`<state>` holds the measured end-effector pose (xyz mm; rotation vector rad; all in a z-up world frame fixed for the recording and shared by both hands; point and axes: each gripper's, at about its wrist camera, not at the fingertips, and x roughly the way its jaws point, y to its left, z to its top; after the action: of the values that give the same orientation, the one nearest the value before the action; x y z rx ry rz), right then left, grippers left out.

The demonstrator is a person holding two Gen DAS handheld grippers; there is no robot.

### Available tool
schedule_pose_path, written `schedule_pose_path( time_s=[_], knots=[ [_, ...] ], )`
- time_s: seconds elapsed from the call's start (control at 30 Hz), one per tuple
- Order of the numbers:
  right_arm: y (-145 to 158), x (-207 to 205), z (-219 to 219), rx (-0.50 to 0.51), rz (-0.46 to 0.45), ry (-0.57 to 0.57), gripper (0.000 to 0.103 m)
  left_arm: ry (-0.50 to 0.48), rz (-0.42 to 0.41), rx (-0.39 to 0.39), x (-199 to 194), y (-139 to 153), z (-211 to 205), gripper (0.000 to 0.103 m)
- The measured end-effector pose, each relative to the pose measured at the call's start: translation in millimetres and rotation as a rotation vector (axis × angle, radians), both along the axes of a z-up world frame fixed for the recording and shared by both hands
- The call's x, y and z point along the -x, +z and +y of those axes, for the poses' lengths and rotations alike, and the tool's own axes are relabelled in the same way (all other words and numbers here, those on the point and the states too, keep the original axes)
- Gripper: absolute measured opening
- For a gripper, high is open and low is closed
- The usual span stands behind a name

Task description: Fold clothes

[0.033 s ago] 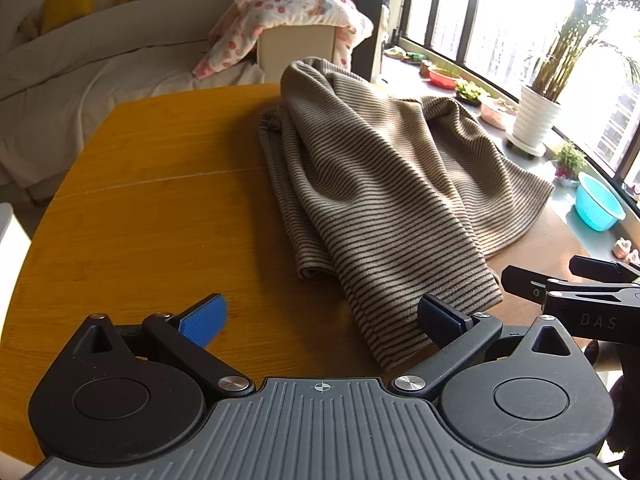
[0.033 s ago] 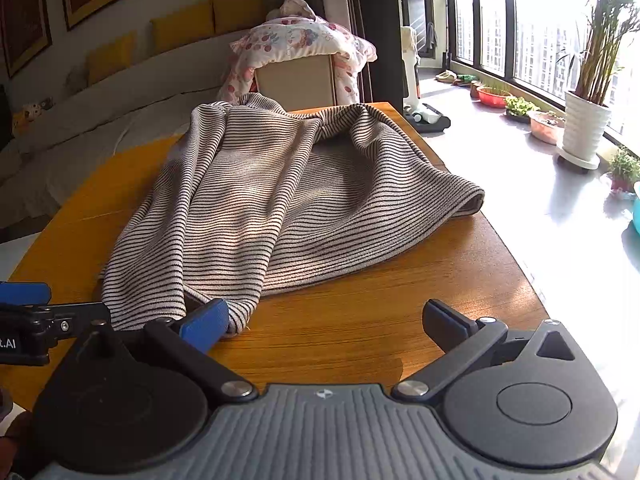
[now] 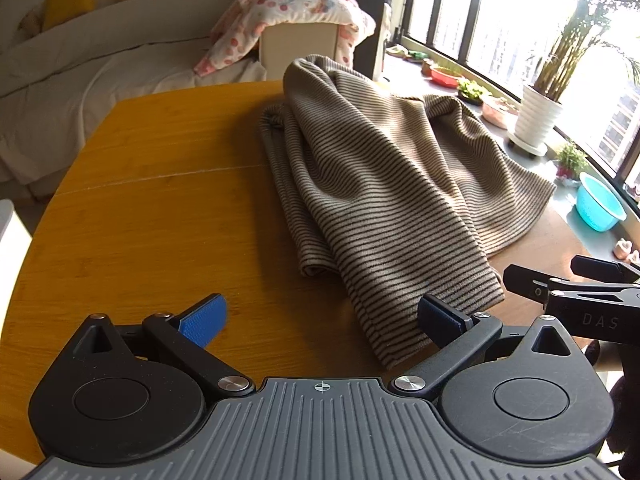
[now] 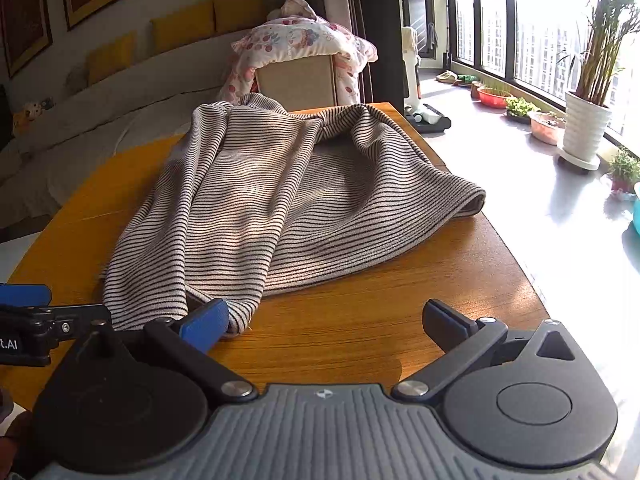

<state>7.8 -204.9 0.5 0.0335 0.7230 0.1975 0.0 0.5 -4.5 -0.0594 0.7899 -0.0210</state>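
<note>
Sunlit living room w/ sofa and window plants behind a round wooden table (image 4: 360,320). Left gripper (image 3: 320,316): jaws wide apart, nothing between them, right pad just at the near hem of the striped sweater (image 3: 384,200), left pad over bare wood. Right gripper (image 4: 324,320): also spread wide, holding nothing; its left pad touches or sits just in front of the near corner of the garment, right pad over bare table. Both tools sit side by side at that same near end.

Sweater lies lengthwise on the table, loosely bunched, one flap draped over the body, far end humped up, right edge near the table rim. Not a neat fold.

Step, as I judge it: lining up on the near hem, either to grab or just let go; can't settle which. Any next fold needs both near corners pinched evenly, fabric pulled flat, wrinkles out.
</note>
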Motion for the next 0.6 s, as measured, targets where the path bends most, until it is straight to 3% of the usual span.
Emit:
schedule_pose_path(
  time_s=[0.6],
  knots=[
    [-2.7, 8.7, -4.8, -0.008, 0.018, -0.016, 0.103, -0.008, 0.067, 0.007, -0.3, -32.4, -3.0, 0.103]
  ],
)
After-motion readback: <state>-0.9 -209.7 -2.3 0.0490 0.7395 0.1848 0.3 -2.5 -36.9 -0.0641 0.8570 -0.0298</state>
